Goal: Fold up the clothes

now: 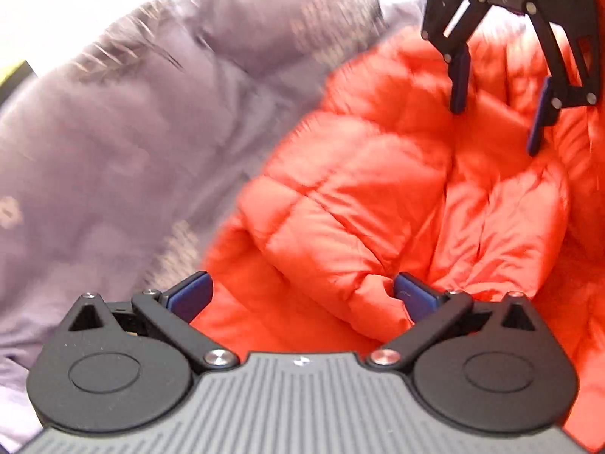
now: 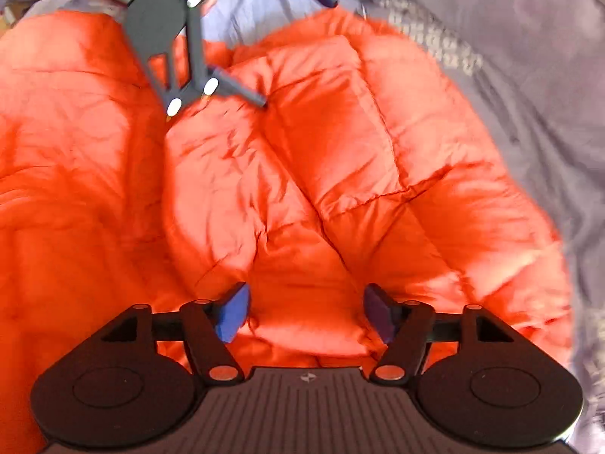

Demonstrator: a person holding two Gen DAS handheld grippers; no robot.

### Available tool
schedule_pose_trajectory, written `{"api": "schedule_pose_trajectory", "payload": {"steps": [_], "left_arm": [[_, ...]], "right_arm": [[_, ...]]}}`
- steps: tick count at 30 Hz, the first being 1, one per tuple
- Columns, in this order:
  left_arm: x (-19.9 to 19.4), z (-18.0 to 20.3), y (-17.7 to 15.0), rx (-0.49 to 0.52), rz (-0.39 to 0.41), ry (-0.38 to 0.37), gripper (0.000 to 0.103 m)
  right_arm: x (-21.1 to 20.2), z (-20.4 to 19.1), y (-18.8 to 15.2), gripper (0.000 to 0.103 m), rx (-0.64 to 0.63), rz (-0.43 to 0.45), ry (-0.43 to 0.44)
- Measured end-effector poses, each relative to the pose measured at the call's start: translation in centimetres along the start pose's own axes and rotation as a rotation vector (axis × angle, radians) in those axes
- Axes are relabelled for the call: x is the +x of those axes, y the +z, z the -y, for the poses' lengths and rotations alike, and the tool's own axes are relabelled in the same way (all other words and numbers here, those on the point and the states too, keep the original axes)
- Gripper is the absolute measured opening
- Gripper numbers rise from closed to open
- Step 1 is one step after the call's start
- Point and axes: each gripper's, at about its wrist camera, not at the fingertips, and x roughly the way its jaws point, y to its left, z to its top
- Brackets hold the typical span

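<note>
An orange quilted puffer jacket (image 1: 378, 196) lies bunched on a lilac bedsheet (image 1: 113, 143). My left gripper (image 1: 302, 295) stands open and wide just over the jacket's near edge, with a puffy fold between its fingers and not pinched. My right gripper (image 1: 497, 125) hangs at the top right, open, with its blue pads just above the cloth. In the right wrist view the jacket (image 2: 340, 143) fills the frame. The right gripper (image 2: 306, 314) is open there, with a soft bulge of jacket lying loose between its pads. The left gripper (image 2: 293, 49) shows open at the top.
The lilac sheet (image 2: 529, 75), with a pale printed pattern, spreads to the right of the jacket in the right wrist view and to the left in the left wrist view. A yellow-green edge (image 1: 15, 72) shows at the far left. Both views are motion-blurred.
</note>
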Motion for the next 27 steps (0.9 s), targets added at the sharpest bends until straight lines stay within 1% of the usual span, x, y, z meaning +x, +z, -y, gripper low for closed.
{"api": "schedule_pose_trajectory", "payload": {"steps": [1,2,4,6,8,11,12,14,16,17,18,19,20,21,23,24,25,26,27], "left_arm": [[-0.6,-0.3,0.6,-0.004,0.024,0.009,0.103],[-1.1,-0.6,1.1,-0.011,0.048,0.009,0.103],[-1.9,-0.7,2.1,-0.030,0.094,-0.022,0.103],[-2.0,0.3,2.8,-0.028,0.114,-0.081,0.103],[-0.9,1.7,2.6,-0.007,0.078,-0.113,0.103],[2.2,4.4,1.5,0.005,-0.052,-0.185,0.103],[2.9,5.2,1.0,0.012,-0.078,-0.202,0.103],[3.6,6.4,0.5,0.046,-0.091,-0.182,0.103],[3.5,6.3,0.9,0.051,-0.094,-0.179,0.103],[3.5,6.1,1.1,0.044,-0.097,-0.183,0.103],[3.5,5.8,1.3,0.030,-0.104,-0.186,0.103],[3.5,5.5,1.4,0.016,-0.108,-0.184,0.103],[3.5,5.2,1.6,0.002,-0.113,-0.183,0.103],[3.3,5.0,1.7,-0.006,-0.117,-0.177,0.103],[2.6,4.5,1.9,-0.008,-0.117,-0.149,0.103],[1.9,4.0,1.9,-0.007,-0.108,-0.125,0.103],[1.1,3.5,1.9,-0.006,-0.098,-0.100,0.103],[0.3,3.0,1.9,-0.006,-0.088,-0.076,0.103],[-1.1,2.3,1.7,-0.002,-0.074,-0.050,0.103]], "right_arm": [[-1.0,-0.4,-0.1,0.077,-0.004,0.007,-0.011],[-1.9,-0.9,0.0,0.079,0.001,0.018,-0.020],[-3.3,-1.7,0.0,0.082,0.021,0.047,-0.022],[-4.6,-2.6,0.0,0.082,0.040,0.068,-0.026],[-5.7,-3.7,0.0,0.082,0.054,0.075,-0.036],[-9.9,-4.8,-0.9,0.082,0.092,0.143,0.034],[-11.5,-5.4,-1.3,0.082,0.101,0.176,0.069],[-14.6,-7.0,-1.7,0.085,0.095,0.217,0.125],[-16.5,-9.7,-1.4,0.088,0.041,0.212,0.146],[-15.8,-9.2,0.7,0.088,-0.009,0.200,0.151],[-15.1,-9.3,1.7,0.088,-0.073,0.189,0.156],[-14.5,-9.9,2.2,0.088,-0.139,0.179,0.162],[-13.2,-8.8,2.7,0.088,-0.206,0.166,0.170],[-11.4,-7.0,3.7,0.088,-0.272,0.147,0.175],[-9.0,-6.4,3.8,0.088,-0.381,0.099,0.187],[-8.1,-6.6,3.6,0.088,-0.416,0.065,0.191],[-6.6,-6.8,3.7,0.086,-0.426,0.015,0.208],[-5.1,-6.8,3.9,0.085,-0.412,-0.046,0.240],[-4.2,-6.7,4.0,0.081,-0.383,-0.090,0.266]]}}
